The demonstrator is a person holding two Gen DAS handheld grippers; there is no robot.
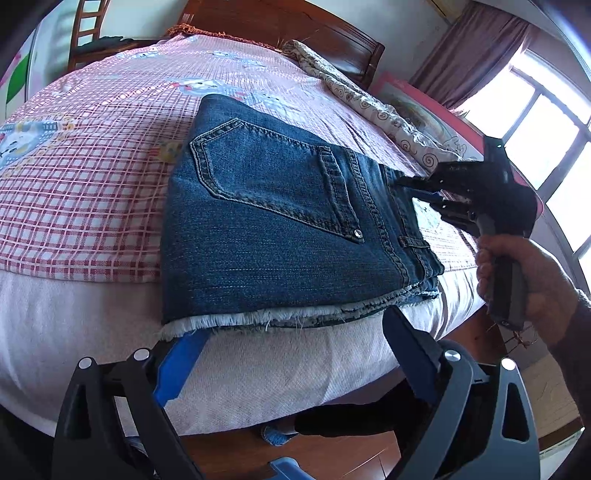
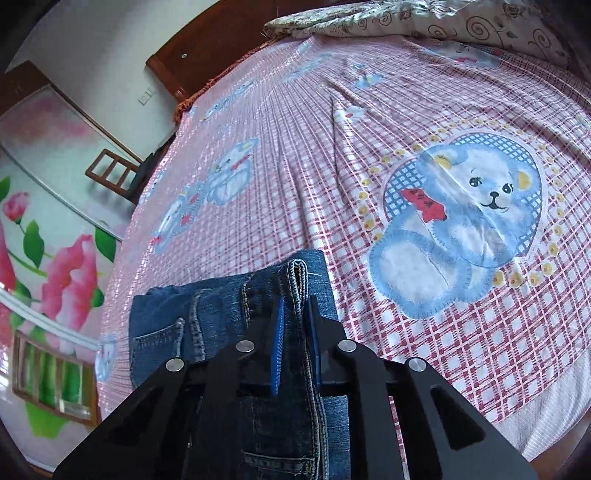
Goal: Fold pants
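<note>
Nearest, the left claw (image 1: 295,332) hangs wide open at the bed's (image 1: 258,369) near edge, its fingers on either side of the frayed hem and gripping nothing. The folded jeans (image 1: 280,229) lie flat by that edge, back pocket up, on a pink checked sheet (image 1: 92,184) printed with blue bears. At the waistband end, the right claw (image 2: 295,325) is pinched shut on a seam of the jeans, a hand (image 1: 532,280) on its handle. Farther off, a patterned quilt (image 1: 369,99) lies by the wooden headboard (image 1: 295,26). Beyond are a chair (image 1: 88,33), flower-painted doors (image 2: 48,240), a curtained window (image 1: 546,125) and wood floor (image 1: 332,454).
</note>
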